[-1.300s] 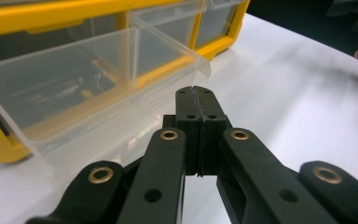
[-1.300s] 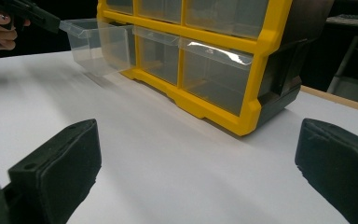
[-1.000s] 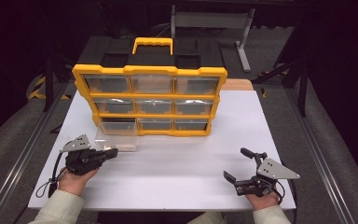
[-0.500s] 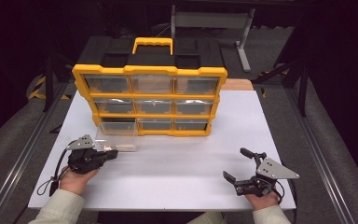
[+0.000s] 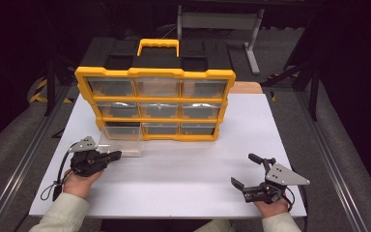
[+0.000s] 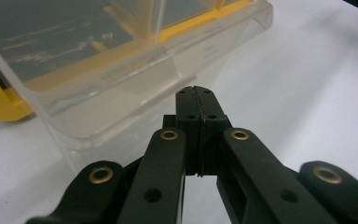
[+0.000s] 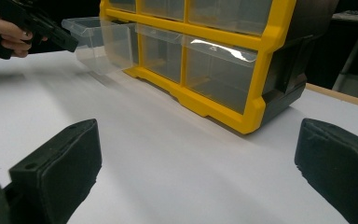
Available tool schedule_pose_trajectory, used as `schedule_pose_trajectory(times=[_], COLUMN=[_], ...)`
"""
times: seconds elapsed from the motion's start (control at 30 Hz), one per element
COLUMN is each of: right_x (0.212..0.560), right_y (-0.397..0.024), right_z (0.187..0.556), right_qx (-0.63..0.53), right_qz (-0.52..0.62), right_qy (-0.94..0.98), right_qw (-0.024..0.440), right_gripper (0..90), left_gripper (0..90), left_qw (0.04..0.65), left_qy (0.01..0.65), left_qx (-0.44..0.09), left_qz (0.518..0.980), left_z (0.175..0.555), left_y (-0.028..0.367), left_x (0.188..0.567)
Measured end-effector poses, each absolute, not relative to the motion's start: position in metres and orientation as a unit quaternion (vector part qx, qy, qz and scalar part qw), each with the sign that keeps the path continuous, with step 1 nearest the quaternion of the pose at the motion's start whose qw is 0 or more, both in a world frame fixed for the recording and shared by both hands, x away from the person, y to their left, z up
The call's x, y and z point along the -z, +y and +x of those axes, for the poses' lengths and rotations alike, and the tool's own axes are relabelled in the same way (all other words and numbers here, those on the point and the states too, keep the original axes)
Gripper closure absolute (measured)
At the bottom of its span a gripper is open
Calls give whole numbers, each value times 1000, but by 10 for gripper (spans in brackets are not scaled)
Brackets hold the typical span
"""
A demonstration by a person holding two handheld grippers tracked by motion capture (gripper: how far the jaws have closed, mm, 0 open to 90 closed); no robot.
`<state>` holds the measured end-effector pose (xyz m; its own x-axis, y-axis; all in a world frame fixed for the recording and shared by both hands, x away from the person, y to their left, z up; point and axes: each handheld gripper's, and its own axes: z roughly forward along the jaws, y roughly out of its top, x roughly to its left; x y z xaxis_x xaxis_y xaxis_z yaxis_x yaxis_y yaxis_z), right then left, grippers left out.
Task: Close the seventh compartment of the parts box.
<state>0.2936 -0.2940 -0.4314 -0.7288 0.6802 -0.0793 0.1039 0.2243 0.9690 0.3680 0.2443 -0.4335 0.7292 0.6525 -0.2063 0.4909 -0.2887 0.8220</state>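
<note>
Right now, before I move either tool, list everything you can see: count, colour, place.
Table: one, white top, centre of the high view.
Organiser: one, yellow frame, black body, yellow handle, clear drawers in three rows of three, standing at the table's far side.
Drawer: one, clear, pulled out of the bottom left slot, partly out over the table.
Frame: one, grey metal, on the floor behind the table.
Left tool: one, black, jaws together, tips right at the drawer's front; contact unclear.
Right tool: one, black, jaws wide apart, near right of the table, holding nothing.
Hands: two, one on each tool, light sleeves at the bottom edge.
</note>
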Motion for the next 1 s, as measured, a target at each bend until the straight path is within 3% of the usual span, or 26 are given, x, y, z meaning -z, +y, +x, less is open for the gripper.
schedule_pose_trajectory(times=[1.0], right_x=[433], right_y=[-295], right_z=[295], right_qx=[-565], right_qz=[267], right_qy=[740], right_qw=[248], right_gripper=[17], left_gripper=[893], left_qw=[474], left_qy=[383], left_qx=[-107], left_qz=[785], left_z=[398], left_y=[234], left_x=[438])
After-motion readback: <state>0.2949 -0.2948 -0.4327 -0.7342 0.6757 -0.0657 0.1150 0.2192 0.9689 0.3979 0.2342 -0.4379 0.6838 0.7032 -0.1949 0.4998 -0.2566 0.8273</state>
